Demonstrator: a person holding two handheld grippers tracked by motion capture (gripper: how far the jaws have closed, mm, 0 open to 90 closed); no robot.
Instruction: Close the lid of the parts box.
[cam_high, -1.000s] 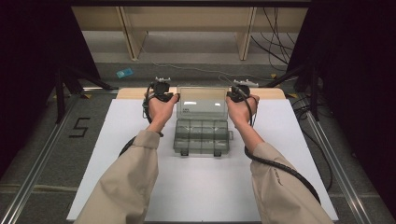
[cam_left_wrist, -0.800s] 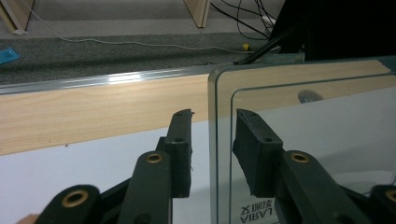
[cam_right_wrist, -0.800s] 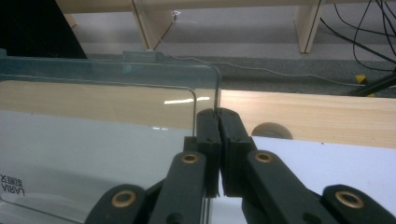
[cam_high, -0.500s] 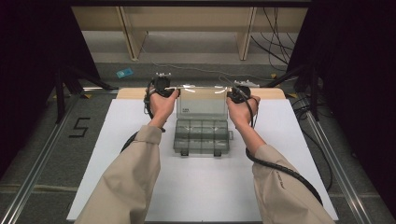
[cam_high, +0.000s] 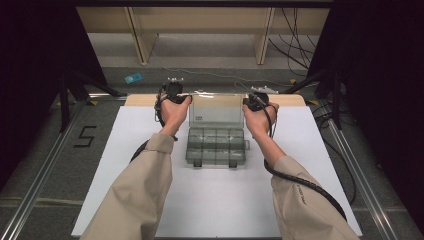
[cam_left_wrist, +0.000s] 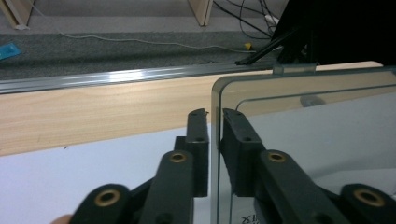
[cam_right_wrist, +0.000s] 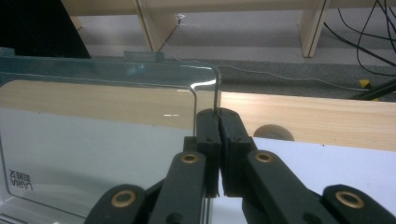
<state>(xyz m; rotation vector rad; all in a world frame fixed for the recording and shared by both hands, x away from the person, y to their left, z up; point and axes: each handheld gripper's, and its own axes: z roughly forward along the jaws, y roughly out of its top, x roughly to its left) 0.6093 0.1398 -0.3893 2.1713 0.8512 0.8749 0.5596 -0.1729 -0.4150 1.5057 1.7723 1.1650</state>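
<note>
A clear plastic compartment box (cam_high: 216, 149) lies on the white table top (cam_high: 125, 150) with its lid (cam_high: 216, 111) standing up at the far side. My left gripper (cam_high: 186, 98) is at the lid's left edge. In the left gripper view its jaws (cam_left_wrist: 214, 115) have just been closing and straddle the lid's edge (cam_left_wrist: 303, 135) with a thin gap left. My right gripper (cam_high: 249, 101) is shut on the lid's right edge, the pads (cam_right_wrist: 217, 113) pinching the thin rim of the lid (cam_right_wrist: 93, 121).
A wooden strip (cam_high: 145, 100) runs along the table's far edge, with a metal rail (cam_left_wrist: 116, 77) and grey floor beyond. Cables (cam_high: 300, 50), wooden shelf legs (cam_high: 140, 40) and a blue scrap (cam_high: 133, 78) lie on the floor. Black cables trail from both grippers.
The lid showed bright glare a second ago and now looks clear. Both hands stay where they were at the lid's sides.
</note>
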